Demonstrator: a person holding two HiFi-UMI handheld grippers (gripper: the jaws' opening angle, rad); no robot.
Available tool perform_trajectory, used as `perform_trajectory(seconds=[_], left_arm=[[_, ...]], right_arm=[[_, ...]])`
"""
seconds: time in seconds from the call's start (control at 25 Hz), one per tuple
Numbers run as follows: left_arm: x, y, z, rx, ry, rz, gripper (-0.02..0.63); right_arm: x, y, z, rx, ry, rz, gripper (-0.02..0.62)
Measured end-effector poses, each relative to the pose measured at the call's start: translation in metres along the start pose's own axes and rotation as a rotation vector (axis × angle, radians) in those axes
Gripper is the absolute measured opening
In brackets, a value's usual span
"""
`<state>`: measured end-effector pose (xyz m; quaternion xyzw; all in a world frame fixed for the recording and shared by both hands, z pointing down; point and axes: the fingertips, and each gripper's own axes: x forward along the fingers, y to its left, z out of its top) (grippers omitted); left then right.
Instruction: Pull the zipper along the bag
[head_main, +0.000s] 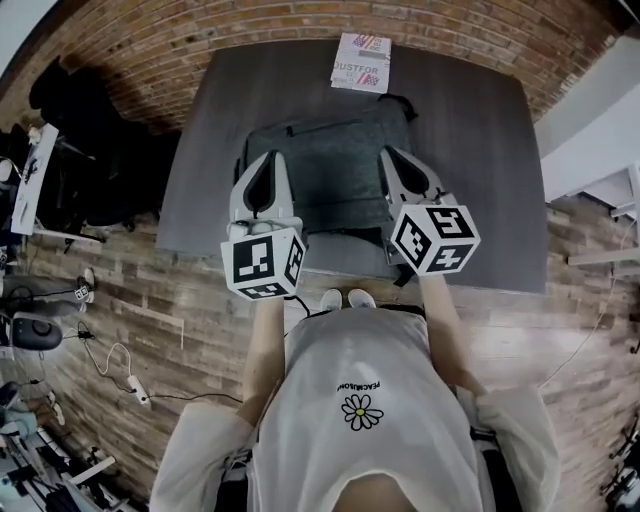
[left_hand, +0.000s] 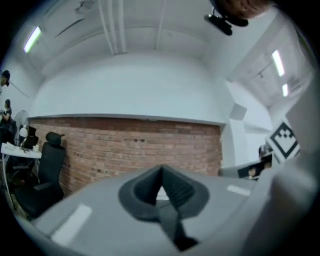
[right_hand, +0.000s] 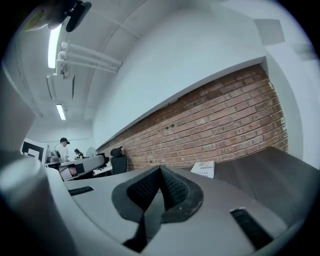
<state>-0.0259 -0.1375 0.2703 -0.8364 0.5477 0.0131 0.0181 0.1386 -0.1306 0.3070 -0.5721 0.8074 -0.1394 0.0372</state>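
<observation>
Your left tongs (left_hand: 161, 172) are pressed together, the dark ribbed pads meeting at their tips with nothing between them. Your right tongs (right_hand: 160, 171) are pressed together the same way, and they too are empty.

From the head view, you hold both pairs side by side above the table (head_main: 480, 150), the left pair on the left and the right pair on the right, each pointing toward the far side. Their marker cubes, one on the left (head_main: 265, 262) and one on the right (head_main: 435, 238), sit at the near end, closest to your chest.

The bag (head_main: 330, 165), grey and soft-looking, lies flat at the middle of the dark table, between and below the two pairs of tongs. Neither pair touches it. A thin dark line runs across its far part; whether that is the zipper you cannot tell from here.

A printed booklet (head_main: 362, 60) lies at the far edge of the table, just beyond the bag. The right gripper view shows it too, ahead and a little to the right of the pads.

Both gripper views look out level at the brick wall (left_hand: 140, 145) beyond the table. A black office chair (left_hand: 47, 170) stands at the left of that wall, and a person in a cap (right_hand: 62, 147) stands at a desk farther off to the left.
</observation>
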Motion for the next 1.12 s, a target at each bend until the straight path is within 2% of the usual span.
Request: perform_trajectory(seconds=[0.28,0.4,1.12], left_arm=[[0.003,-0.018,0.004,0.041,-0.01,-0.061,0.001],[0.002,-0.019,0.007,0.033,-0.027,-0.069,0.001],[0.002,-0.016,0.004,0.035,-0.012,-0.066,0.0]], right_arm=[[-0.02,0.008,0.0,-0.044,-0.035,-0.035,0.0],[-0.025,0.008,0.002,-0.042,-0.052,-0.047,0.0],[-0.035,0.001,0.008,-0.064,-0.067,-0.071,0.0]])
